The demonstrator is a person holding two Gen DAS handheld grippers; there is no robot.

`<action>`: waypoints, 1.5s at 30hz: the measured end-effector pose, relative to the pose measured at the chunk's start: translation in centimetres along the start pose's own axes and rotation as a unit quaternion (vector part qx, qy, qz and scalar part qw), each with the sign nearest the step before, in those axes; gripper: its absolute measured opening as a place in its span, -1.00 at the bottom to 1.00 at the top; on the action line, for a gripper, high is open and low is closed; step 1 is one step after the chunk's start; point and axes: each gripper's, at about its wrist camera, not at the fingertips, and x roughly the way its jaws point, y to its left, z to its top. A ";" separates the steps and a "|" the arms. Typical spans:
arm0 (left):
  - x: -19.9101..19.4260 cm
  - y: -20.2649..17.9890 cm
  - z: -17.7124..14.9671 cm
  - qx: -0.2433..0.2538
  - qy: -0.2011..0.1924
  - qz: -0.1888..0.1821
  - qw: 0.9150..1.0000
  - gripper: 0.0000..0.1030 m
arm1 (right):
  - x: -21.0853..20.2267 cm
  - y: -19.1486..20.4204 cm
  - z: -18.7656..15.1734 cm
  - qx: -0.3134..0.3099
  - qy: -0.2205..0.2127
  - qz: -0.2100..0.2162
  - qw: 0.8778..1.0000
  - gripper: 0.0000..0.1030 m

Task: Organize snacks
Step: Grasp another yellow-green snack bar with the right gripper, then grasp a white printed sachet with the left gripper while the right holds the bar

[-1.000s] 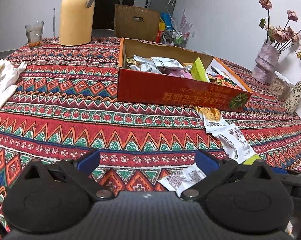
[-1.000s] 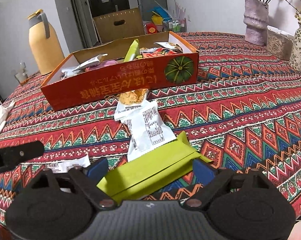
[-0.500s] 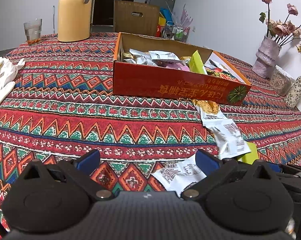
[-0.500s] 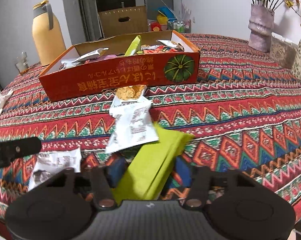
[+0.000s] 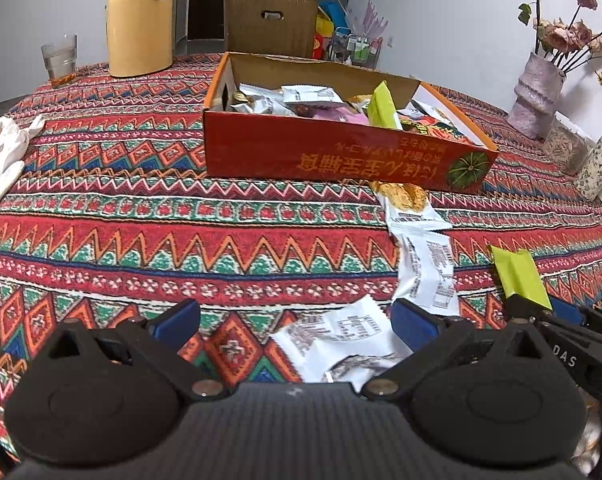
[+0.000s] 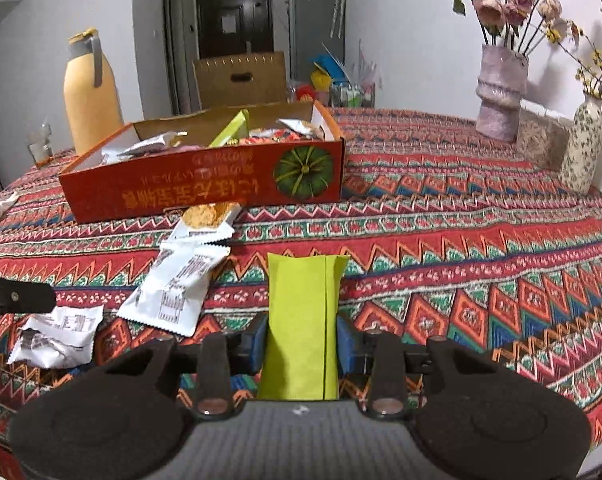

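The table [image 5: 141,216] is wearing a bright zigzag cloth, holding a red box [image 5: 341,156], white snack packs [image 5: 425,268], a yellow jug [image 5: 139,20], a glass [image 5: 59,58] and vases [image 6: 499,92].

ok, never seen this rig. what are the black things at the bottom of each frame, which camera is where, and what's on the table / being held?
No robot here: a person holds a two-finger gripper in each hand, each with a fisheye camera looking forward along its fingers. The black shapes are the gripper bodies; the blue tips are the finger pads.

Left wrist view: the left gripper is open, holding nothing, over a white snack packet.

Right wrist view: the right gripper is shut on a green snack packet.

On the patterned tablecloth sit an orange box partly filled with snacks and two more white packets lying in front of it. Further off stand a yellow thermos, a glass and flower vases.
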 end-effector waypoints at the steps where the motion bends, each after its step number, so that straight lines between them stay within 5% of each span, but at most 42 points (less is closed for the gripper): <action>1: 0.1 -0.2 0.0 -0.001 0.003 0.001 1.000 1.00 | 0.1 -0.1 0.0 0.000 -0.002 0.001 1.000 -0.34; 22: 1.7 -3.3 -0.1 -0.007 0.050 0.021 0.999 1.00 | 0.2 -0.7 -2.0 -0.020 -0.024 0.013 0.999 -0.20; 33: 2.8 -3.9 -1.3 -0.016 0.060 0.061 0.996 0.99 | 0.0 -0.6 -2.7 -0.025 -0.041 0.015 0.999 -0.25; 38: 2.5 -4.7 -1.9 0.014 0.040 0.076 0.996 0.67 | -0.1 -0.6 -2.8 -0.023 -0.044 0.015 0.999 -0.25; 45: 1.5 -4.4 -2.3 0.022 0.013 0.064 0.998 -0.15 | -0.2 -0.5 -2.9 -0.025 -0.045 0.015 0.999 -0.27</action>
